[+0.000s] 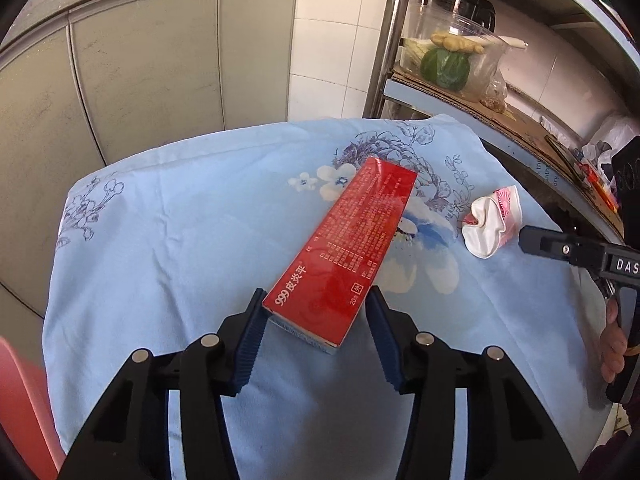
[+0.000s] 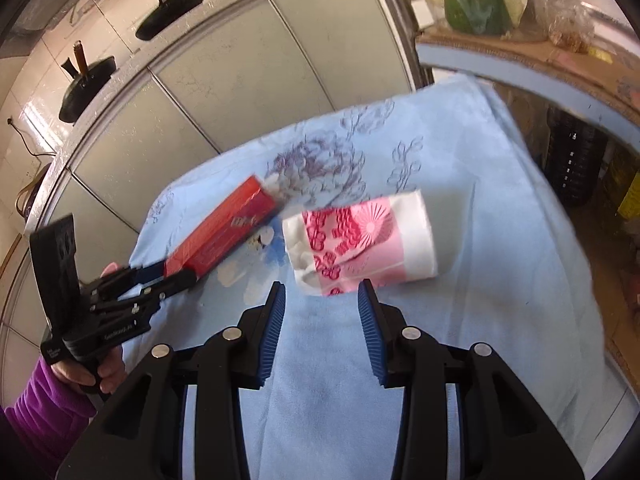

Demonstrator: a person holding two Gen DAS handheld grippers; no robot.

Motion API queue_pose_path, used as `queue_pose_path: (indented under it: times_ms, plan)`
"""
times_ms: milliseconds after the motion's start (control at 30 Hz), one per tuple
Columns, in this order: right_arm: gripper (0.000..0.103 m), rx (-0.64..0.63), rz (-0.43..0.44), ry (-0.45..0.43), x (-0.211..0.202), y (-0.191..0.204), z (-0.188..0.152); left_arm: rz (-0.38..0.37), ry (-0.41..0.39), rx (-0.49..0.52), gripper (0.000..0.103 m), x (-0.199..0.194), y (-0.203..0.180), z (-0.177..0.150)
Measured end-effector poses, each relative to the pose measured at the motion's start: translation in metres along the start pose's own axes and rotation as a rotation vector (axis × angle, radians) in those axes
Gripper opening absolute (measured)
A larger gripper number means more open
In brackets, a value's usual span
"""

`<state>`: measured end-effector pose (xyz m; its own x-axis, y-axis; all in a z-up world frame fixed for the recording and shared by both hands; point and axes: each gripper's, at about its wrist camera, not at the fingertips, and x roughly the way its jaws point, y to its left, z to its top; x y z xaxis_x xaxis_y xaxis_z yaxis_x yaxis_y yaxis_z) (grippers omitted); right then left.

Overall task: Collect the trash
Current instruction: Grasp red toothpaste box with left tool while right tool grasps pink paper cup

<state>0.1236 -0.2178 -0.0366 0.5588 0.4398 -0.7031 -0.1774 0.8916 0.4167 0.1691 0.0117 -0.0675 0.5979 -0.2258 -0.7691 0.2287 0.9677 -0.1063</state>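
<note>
Left wrist: left gripper (image 1: 316, 312) jaws spread, red box (image 1: 344, 248) end between them, contact unclear | right gripper (image 2: 322, 300) jaws spread, crumpled cup (image 2: 360, 240) just beyond, blurred

landmark: red box (image 1: 344, 252), lying flat on the blue floral cloth (image 1: 180, 240)
left of box: bare cloth out to the edge, open lane
near end of box: sits between left gripper (image 1: 316, 312) jaws, pads close on both sides, contact unclear
right of box: crumpled paper cup (image 1: 494, 222), apart from box, narrow cloth strip between them
right of cup: right gripper (image 1: 532, 238) fingertip just beside it, blocks that side
beyond box: short cloth strip, then grey cabinet doors (image 1: 140, 72), a wall to any forward pass
far right of box: metal shelf (image 1: 480, 108) with cardboard and produce overhangs cloth edge
</note>
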Motion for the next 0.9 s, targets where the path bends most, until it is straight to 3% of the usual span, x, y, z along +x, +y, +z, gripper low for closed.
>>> queue_pose_path:
  times_ms: [133,333,433,567,700,833,900]
  plan:
    - [0.038,0.053,0.003,-0.063,-0.011,-0.015,0.011,0.024,-0.031,-0.049,0.050,-0.023,0.005,-0.015]
    - [0.038,0.164,0.022,-0.037,0.006,-0.041,0.017,0.026,-0.055,-0.151,0.050,-0.052,0.016,-0.040]
    - [0.038,0.132,0.030,-0.028,0.007,-0.033,0.013,0.029,-0.056,-0.183,0.050,-0.063,0.019,-0.052]
    - [0.038,0.103,0.009,-0.108,-0.010,-0.033,0.015,0.026,-0.067,-0.222,0.050,-0.076,0.022,-0.066]
    - [0.038,0.145,0.013,-0.072,0.001,-0.048,0.022,0.030,-0.066,-0.245,0.050,-0.082,0.023,-0.077]
    - [0.038,0.258,0.127,0.003,0.016,-0.059,0.011,0.030,-0.059,-0.285,0.050,-0.083,0.026,-0.085]
    - [0.038,0.238,0.147,0.012,0.014,-0.050,0.004,0.035,-0.058,-0.291,0.050,-0.085,0.025,-0.090]
